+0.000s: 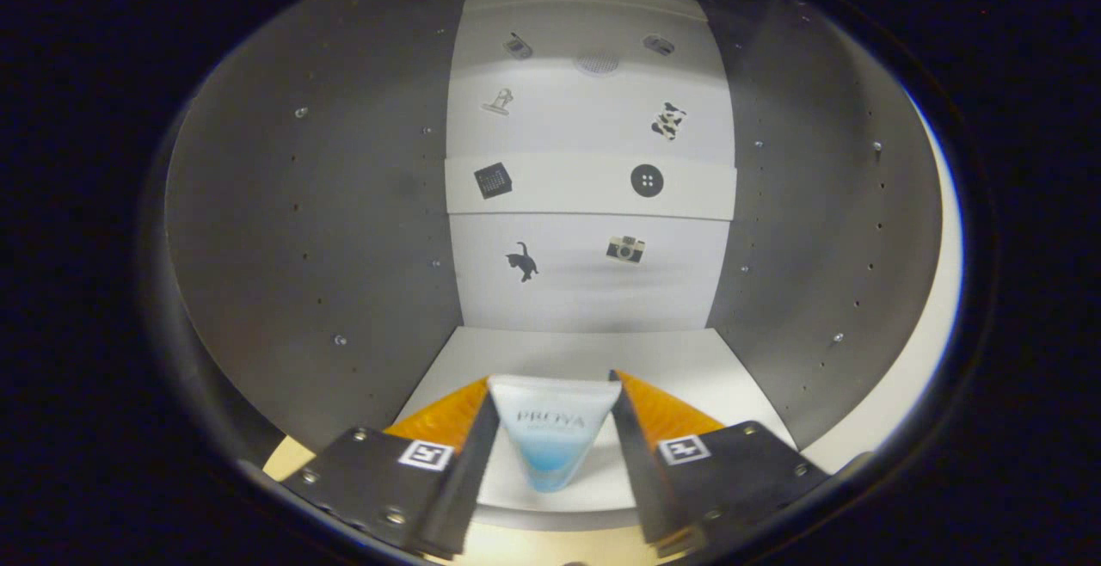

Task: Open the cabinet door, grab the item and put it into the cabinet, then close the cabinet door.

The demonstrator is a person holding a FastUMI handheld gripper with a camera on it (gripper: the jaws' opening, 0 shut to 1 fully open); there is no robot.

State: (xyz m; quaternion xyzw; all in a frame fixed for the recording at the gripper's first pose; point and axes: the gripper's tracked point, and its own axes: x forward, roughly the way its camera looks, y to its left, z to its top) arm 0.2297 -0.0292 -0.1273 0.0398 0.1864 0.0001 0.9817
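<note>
Hand-held gripper (553,411) clamps a white-and-blue plastic tube (550,437) inside the open grey cabinet (301,230); releasing and door-closing remain.

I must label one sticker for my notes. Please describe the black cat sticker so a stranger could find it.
Look into the open cabinet, at its white back wall beyond the tongs, which grip a tube. Below the shelf edge sit two stickers; the cat is the solid black one, beside a camera sticker.

stickers: cat (522,261) | camera (625,249) | button (647,181) | cow-print patch (667,120); all on back wall
</note>
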